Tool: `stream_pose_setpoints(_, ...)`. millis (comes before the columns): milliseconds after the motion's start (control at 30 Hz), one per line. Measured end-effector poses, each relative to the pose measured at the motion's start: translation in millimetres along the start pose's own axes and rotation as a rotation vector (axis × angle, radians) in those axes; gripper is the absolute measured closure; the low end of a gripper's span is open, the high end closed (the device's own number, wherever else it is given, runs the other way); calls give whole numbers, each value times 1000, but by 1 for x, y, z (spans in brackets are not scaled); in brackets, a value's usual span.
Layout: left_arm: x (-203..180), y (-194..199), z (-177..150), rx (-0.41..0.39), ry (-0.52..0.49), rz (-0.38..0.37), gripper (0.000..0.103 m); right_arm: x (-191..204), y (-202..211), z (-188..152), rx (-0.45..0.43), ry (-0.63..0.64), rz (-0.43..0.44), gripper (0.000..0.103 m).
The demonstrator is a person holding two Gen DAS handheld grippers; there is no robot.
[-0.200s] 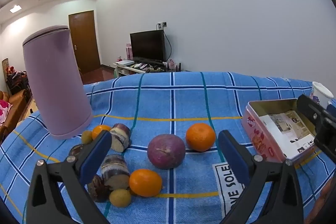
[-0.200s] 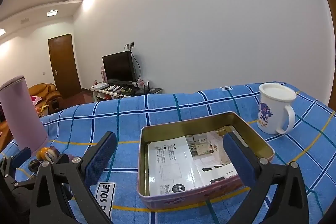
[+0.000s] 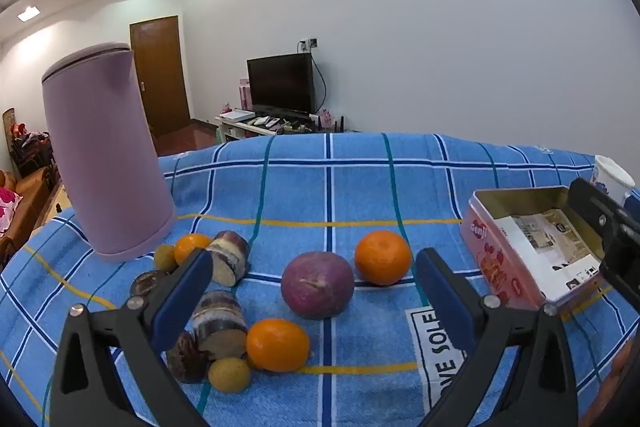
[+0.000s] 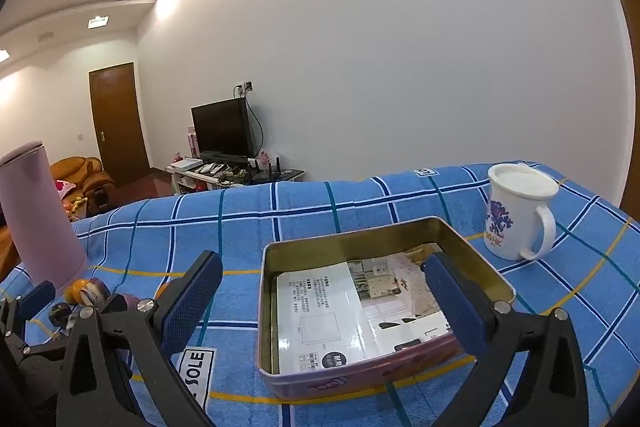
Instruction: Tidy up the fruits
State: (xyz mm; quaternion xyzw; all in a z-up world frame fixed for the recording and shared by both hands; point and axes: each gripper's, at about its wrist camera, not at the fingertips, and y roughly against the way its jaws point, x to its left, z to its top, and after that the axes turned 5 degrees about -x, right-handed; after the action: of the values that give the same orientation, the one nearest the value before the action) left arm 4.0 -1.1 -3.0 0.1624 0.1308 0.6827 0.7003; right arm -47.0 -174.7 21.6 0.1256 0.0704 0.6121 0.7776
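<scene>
Left wrist view shows our left gripper (image 3: 312, 291) spread wide and empty over the purple fruit (image 3: 317, 285), likely for grabbing, while our right gripper (image 4: 320, 297) waits equally wide above the open tin (image 4: 384, 311), probably the fruits' destination.

Bare cloth (image 3: 328, 195) between fruit and tin (image 3: 500, 267); jug (image 3: 104, 163) blocks left.

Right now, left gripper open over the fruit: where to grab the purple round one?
Across the widest middle of the purple round fruit, coming down from above and front with the left gripper. It is round, sits clear of the oranges, and the open jaws already straddle it.
</scene>
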Motion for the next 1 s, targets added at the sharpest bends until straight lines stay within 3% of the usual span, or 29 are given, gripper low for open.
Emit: stream_pose_setpoints(1000, 7, 5, 0, -3, 19, -3, 0, -3, -7, 2, 20, 15, 6, 1)
